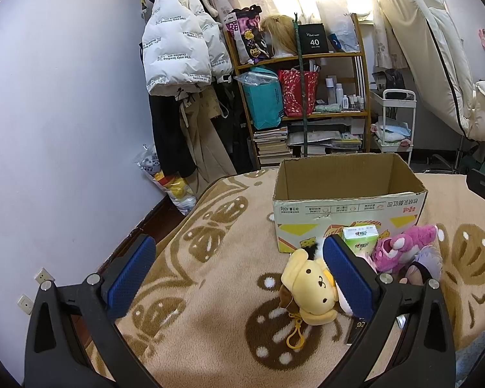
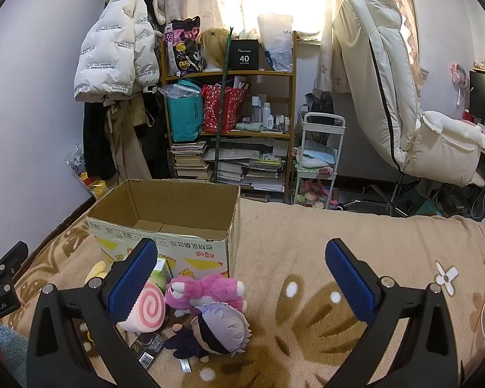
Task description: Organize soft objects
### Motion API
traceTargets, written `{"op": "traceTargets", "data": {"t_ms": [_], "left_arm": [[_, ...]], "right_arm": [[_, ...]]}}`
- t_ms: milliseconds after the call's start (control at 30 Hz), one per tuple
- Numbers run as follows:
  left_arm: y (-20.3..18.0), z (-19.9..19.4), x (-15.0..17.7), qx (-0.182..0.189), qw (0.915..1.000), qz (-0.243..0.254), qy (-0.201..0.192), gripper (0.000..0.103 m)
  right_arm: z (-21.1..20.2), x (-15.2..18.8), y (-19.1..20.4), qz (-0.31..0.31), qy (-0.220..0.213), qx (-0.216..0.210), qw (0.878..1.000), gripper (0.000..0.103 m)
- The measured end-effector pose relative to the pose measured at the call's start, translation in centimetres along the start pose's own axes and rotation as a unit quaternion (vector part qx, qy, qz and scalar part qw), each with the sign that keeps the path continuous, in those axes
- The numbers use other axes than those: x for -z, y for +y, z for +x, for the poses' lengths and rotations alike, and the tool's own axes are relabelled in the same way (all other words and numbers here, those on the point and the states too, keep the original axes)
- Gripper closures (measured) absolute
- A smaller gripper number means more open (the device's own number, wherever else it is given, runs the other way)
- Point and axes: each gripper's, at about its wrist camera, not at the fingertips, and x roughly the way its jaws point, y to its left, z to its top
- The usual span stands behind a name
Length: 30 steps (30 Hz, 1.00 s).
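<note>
An empty cardboard box (image 1: 349, 194) (image 2: 165, 207) stands open on the patterned blanket. In front of it lie a yellow dog plush (image 1: 308, 286), a pink plush (image 1: 404, 247) (image 2: 207, 291), a purple-haired doll (image 2: 220, 329) (image 1: 426, 263), a pink swirl cushion (image 2: 148, 307) and a green tissue pack (image 1: 360, 239) (image 2: 161, 273). My left gripper (image 1: 239, 265) is open above the blanket, left of the yellow plush. My right gripper (image 2: 242, 270) is open, hovering just above and behind the pink plush and the doll. Nothing is held.
A dark flat packet (image 2: 147, 349) lies by the doll. Past the bed's far edge stand a crowded wooden shelf (image 2: 229, 113), a white trolley (image 2: 320, 155), hanging coats (image 1: 177, 58) and a reclined cream chair (image 2: 404, 103). Open blanket (image 2: 355, 226) stretches right of the box.
</note>
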Motion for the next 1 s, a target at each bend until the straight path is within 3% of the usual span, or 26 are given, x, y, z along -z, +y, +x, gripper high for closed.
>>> {"op": "traceTargets", "data": {"t_ms": [1000], "left_arm": [[0.29,0.50,-0.31,-0.002,1.0000,0.003,0.003,0.001]], "right_arm": [[0.03,0.23,0.20,0.000,0.006,-0.001,1.000,0.000]]}}
